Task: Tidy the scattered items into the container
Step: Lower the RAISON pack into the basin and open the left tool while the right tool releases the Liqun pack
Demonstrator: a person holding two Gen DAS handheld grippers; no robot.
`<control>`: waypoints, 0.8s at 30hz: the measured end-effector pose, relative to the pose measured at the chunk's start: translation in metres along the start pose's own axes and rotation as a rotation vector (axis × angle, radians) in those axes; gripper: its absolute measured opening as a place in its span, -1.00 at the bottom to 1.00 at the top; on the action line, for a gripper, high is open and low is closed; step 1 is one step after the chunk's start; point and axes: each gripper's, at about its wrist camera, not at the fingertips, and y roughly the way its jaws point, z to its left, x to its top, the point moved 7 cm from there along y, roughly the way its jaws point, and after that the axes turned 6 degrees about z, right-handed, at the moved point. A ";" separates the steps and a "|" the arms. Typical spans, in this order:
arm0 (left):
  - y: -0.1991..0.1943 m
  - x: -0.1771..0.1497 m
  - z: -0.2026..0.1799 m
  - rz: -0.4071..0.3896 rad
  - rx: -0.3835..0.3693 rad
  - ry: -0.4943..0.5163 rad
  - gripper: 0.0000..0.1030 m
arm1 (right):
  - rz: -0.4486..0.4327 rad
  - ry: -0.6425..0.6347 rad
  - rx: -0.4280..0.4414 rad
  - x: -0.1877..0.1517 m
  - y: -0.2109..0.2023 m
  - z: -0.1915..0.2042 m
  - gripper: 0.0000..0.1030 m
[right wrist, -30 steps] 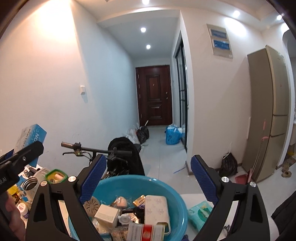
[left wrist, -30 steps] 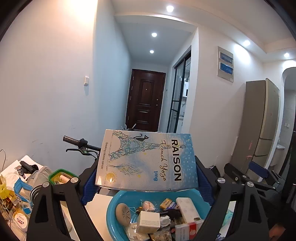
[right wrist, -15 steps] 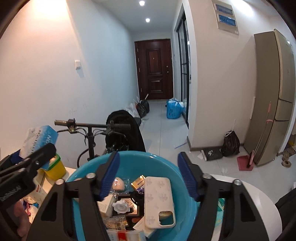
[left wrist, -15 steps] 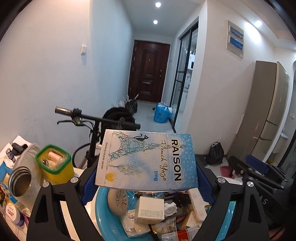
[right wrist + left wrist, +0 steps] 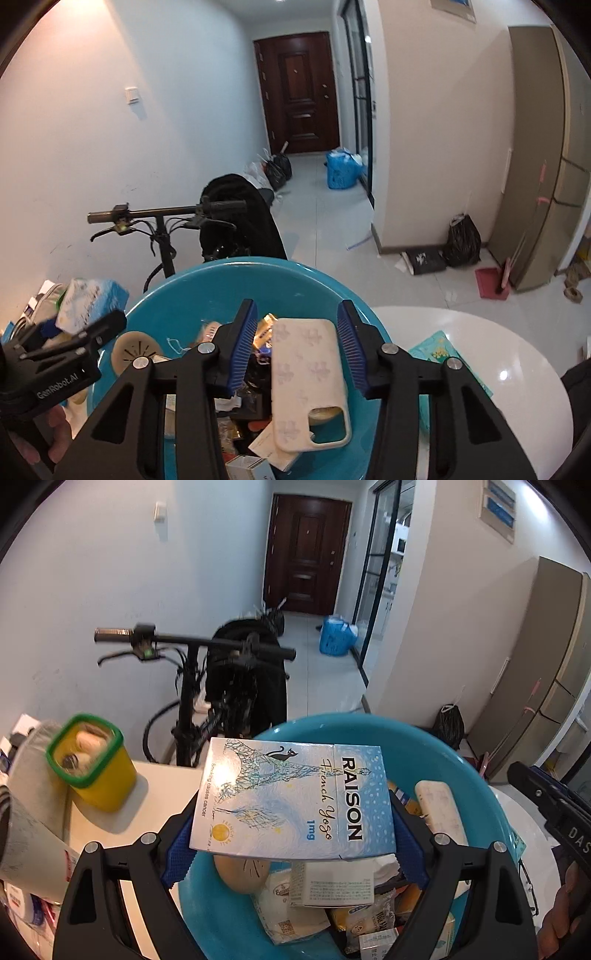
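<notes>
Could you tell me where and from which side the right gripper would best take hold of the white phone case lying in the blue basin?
Grip the phone case across its two long edges, coming from above. It lies flat on top of the clutter in the basin, lengthwise between the closing right gripper's pads, with gaps either side.

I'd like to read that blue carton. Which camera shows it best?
The left wrist view: the blue carton fills the centre, gripped in the left claw, lettering readable. The right wrist view catches only a blurred corner.
</notes>
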 end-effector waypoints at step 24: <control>0.030 -0.007 -0.003 0.074 -0.084 -0.043 0.95 | 0.128 0.004 0.014 -0.019 0.037 0.000 -0.01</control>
